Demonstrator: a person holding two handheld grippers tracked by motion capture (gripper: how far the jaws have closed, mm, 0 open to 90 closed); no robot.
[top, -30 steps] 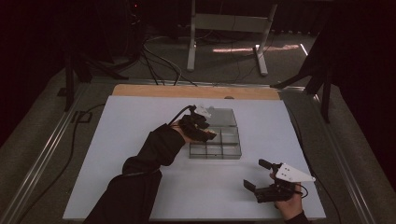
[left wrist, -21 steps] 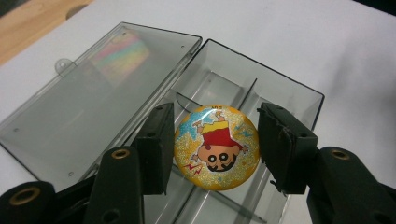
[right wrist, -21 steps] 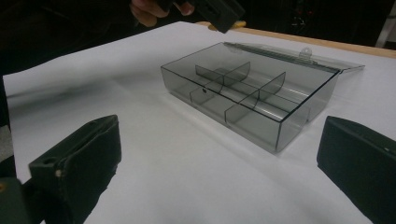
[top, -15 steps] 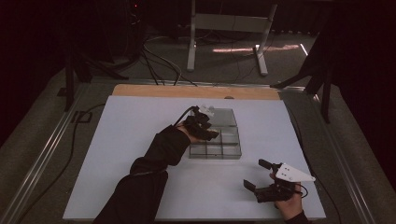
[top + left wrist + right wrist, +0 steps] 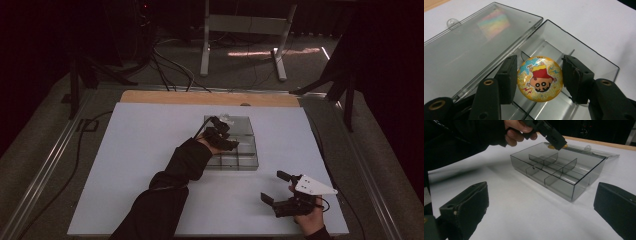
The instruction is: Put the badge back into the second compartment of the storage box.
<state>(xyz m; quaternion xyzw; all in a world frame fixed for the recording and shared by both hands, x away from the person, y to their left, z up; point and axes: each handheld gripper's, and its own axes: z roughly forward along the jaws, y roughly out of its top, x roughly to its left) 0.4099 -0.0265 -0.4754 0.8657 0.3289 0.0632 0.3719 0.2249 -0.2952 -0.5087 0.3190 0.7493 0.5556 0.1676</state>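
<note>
A round yellow glitter badge with a cartoon figure sits between the pads of my left gripper, which is shut on it. The left gripper hangs over the far compartments of a clear smoky plastic box with dividers. The box's lid lies open flat behind it. From the right gripper view the badge peeks out under the left gripper's jaw, just above the box. My right gripper rests near the front right of the table, open and holding nothing.
The box stands mid-table on a white sheet. A wooden strip runs along the far edge. Metal rails border the table on both sides, and cables and stand legs lie on the floor beyond.
My left gripper has sunk lower over the box with the badge still in it, shifting slightly right. The right gripper has stayed where it was.
</note>
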